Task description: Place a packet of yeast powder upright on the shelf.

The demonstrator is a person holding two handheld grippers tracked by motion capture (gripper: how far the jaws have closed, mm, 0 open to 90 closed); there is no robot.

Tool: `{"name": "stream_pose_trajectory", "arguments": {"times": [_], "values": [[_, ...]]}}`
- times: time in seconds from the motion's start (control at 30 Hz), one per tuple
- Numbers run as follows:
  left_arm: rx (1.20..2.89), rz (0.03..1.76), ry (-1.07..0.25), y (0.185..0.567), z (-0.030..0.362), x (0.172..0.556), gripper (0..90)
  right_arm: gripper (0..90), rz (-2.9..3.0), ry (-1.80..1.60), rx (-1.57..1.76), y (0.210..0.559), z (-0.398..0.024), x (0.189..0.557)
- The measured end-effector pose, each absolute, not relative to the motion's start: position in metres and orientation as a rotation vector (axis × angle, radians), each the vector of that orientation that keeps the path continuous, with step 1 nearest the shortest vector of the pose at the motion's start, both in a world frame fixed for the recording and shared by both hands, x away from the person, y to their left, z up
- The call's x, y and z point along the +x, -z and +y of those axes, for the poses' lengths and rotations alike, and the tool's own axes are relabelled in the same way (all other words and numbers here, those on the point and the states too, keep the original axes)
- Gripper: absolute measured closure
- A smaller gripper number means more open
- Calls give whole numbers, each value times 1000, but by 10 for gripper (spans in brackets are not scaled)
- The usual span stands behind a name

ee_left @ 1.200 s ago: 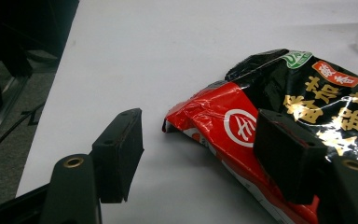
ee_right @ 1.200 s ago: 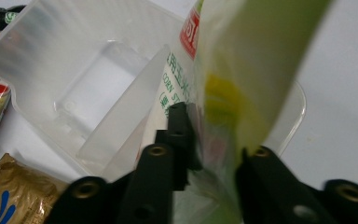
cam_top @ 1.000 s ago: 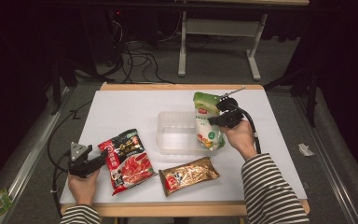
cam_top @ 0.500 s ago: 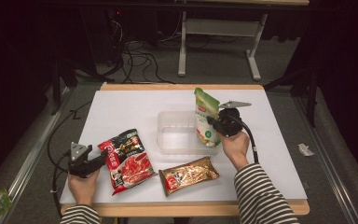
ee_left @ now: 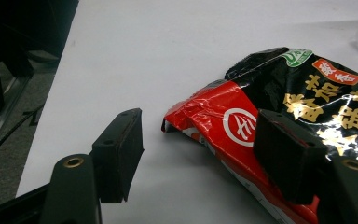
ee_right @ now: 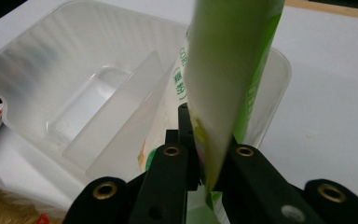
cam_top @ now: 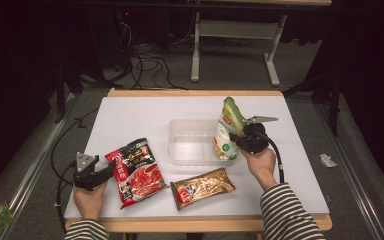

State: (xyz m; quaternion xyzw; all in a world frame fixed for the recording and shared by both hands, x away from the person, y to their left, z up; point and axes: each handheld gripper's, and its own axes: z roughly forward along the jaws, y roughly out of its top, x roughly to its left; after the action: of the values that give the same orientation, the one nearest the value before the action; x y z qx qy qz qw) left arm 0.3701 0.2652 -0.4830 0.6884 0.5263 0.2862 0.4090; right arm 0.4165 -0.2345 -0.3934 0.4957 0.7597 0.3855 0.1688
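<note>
High view: right claw (cam_top: 237, 136) lowered green packet (cam_top: 227, 131), seemingly into tub (cam_top: 180, 150).

Three snack bags (cam_top: 136, 171), one clear container (cam_top: 192, 142)

Left tool (cam_top: 111, 170) low, jaws wide apart; right tool (cam_top: 236, 137) raised, jaws clamped.

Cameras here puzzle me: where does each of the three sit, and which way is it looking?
High view: above the person's side, facing forward and down on the table; both forearms and hands enter from the bottom.
Left gripper view: on the left gripper, looking along its open jaws at the red and black packet.
Right gripper view: on the right gripper, jaws clamping the green packet over the clear tub.
Shared: high view also shows both packets.
</note>
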Motion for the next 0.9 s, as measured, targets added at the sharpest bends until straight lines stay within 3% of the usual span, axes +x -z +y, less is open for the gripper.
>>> {"name": "stream_pose_trajectory", "arguments": {"times": [0.4,0.9], "values": [[1734,1324,-723,483,265,370,333,895,2217,-1056,1390,405,-235,409],[1741,1327,-713,483,265,371,333,599,2185,-1113,1374,393,-242,391]]}}
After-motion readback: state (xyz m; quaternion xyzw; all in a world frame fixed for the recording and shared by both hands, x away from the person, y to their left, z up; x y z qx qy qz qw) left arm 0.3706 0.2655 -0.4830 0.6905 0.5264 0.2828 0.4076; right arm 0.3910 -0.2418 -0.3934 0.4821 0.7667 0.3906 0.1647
